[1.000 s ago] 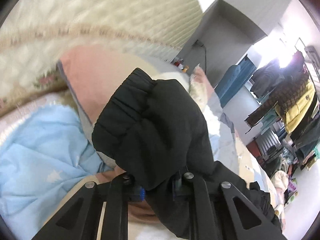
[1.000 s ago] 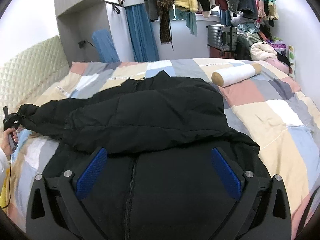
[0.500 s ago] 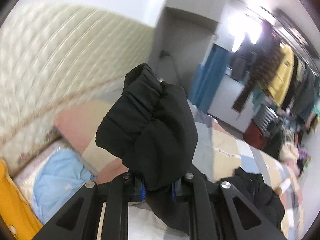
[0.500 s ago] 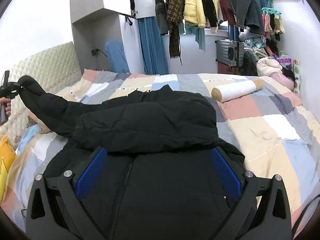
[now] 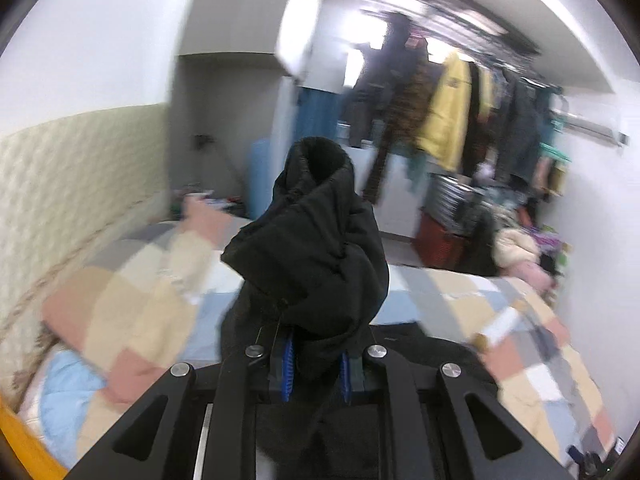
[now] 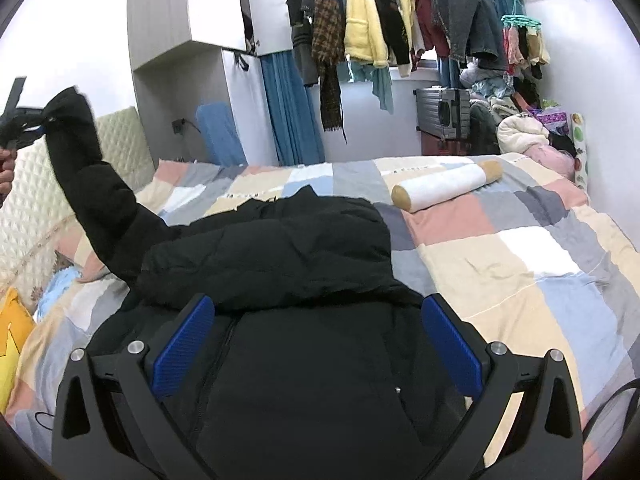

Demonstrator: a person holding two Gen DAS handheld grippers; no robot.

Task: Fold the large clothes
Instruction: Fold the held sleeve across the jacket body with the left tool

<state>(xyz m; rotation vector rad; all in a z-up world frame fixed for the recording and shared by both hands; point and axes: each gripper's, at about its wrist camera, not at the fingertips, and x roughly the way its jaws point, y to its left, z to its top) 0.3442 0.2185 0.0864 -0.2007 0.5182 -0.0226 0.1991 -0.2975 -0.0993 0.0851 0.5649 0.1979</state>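
On the patchwork quilt of the bed lies a black puffer jacket, front up, zipper running down its middle, hood bunched over the chest. Its body fills the near centre of the bed in the right wrist view.

One sleeve is lifted off the quilt, rising up and to the left toward the headboard. The left gripper is clamped on that sleeve's cuff end: blue pads nearly together with black fabric pinched between them, cuff opening pointing up past the fingers. Same gripper shows at the far left edge of the right wrist view, high above the bed, with a bit of the person's hand below it.

Right gripper hovers over the jacket's chest, blue pads spread wide, nothing between them. Cannot tell if the fingertips touch the fabric.

Bed surface: a white bolster pillow with tan ends lies on the quilt, right of the jacket and apart from it. Light blue bedding and something yellow sit at the left edge by the cream quilted headboard.

Room: rail of hanging clothes across the far wall, blue curtain, grey suitcase, heap of clothes in the right corner. Left wrist view is motion-blurred.
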